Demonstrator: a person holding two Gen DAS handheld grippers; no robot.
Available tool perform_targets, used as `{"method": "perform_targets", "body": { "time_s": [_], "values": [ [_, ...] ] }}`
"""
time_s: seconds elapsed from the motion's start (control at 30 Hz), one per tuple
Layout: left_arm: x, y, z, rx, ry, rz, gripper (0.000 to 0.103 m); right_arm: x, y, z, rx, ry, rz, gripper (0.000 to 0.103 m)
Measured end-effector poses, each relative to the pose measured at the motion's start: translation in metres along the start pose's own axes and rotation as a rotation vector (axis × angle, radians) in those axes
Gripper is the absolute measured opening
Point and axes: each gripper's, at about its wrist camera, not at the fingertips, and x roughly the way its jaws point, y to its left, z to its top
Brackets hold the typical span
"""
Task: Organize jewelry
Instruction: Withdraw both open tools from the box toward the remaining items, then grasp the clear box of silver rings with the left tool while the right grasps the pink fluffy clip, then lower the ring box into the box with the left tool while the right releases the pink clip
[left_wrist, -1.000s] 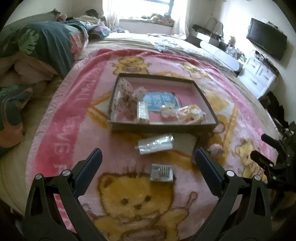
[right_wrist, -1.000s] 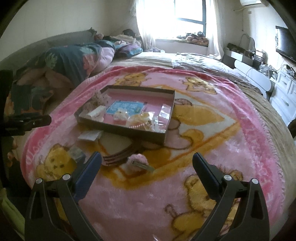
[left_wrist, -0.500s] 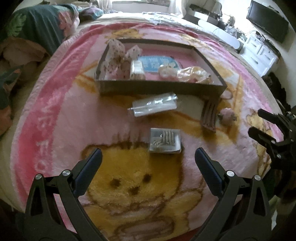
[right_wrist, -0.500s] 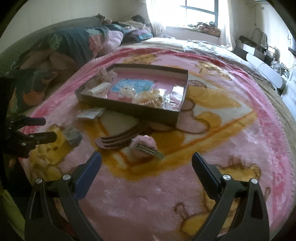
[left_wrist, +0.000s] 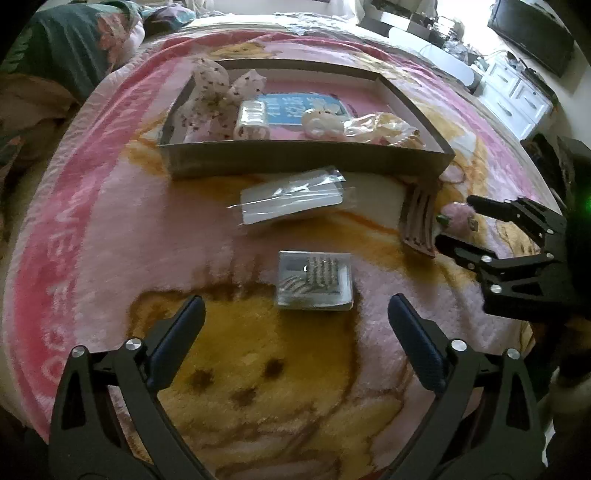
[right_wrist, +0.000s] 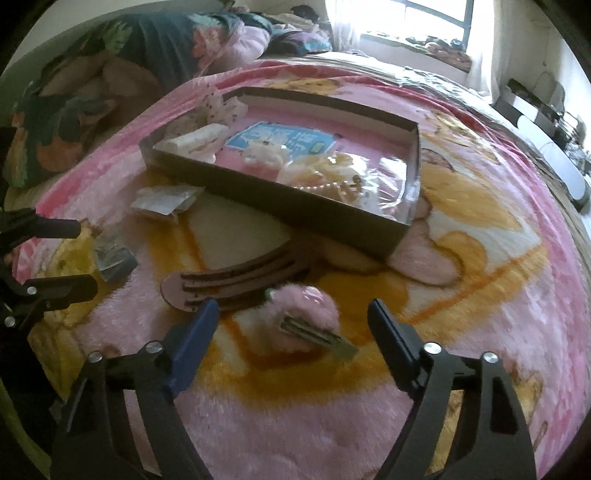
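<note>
A shallow grey box (left_wrist: 306, 160) (right_wrist: 280, 201) with several jewelry pieces inside lies on the pink teddy blanket. In front of it lie a clear plastic packet (left_wrist: 291, 201), a small clear case of hair clips (left_wrist: 314, 280) (right_wrist: 112, 256), a brown comb clip (left_wrist: 419, 221) (right_wrist: 225, 282) and a pink fluffy hair clip (right_wrist: 303, 317) (left_wrist: 458, 221). My left gripper (left_wrist: 295, 328) is open just short of the clear case. My right gripper (right_wrist: 291, 325) straddles the fluffy clip with its jaws closing; the pads stand apart from it.
Bedding and pillows (right_wrist: 122, 59) pile up at the far left of the bed. White drawers (left_wrist: 517, 99) and a dark screen (left_wrist: 532, 33) stand to the right. The blanket (left_wrist: 92, 229) spreads wide on both sides of the box.
Both grippers have sunk toward the blanket. The left now hovers by the clear case. The right has come over the fluffy clip and its fingers have narrowed.
</note>
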Motion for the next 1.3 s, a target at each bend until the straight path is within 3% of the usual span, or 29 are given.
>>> {"method": "perform_targets", "body": {
  "time_s": [0.07,0.2,0.23,0.4,0.47,0.83,1.3],
  "values": [
    [0.004,-0.002,0.002,0.000,0.006,-0.008,0.087,0.003,-0.001,0.000,0.015,0.005,0.022,0.069],
    [0.012,-0.009,0.005,0.010,0.014,-0.022,0.078,0.002,-0.007,-0.003,0.043,0.007,0.045,0.042],
    [0.014,-0.010,0.005,0.010,0.017,-0.027,0.072,0.000,-0.008,-0.004,0.041,0.006,0.043,0.036],
    [0.020,-0.018,0.007,0.032,0.026,-0.025,0.050,-0.012,-0.014,-0.013,0.070,-0.012,0.053,0.030],
    [0.020,-0.019,0.007,0.037,0.026,-0.027,0.036,-0.019,-0.016,-0.016,0.085,-0.025,0.062,0.030],
    [-0.003,-0.015,0.008,0.029,-0.015,-0.055,0.036,-0.064,-0.015,-0.019,0.126,-0.107,0.090,0.029],
    [-0.048,0.021,0.040,-0.041,-0.144,-0.016,0.036,-0.090,0.007,0.023,0.081,-0.197,0.109,0.029]
  ]
}}
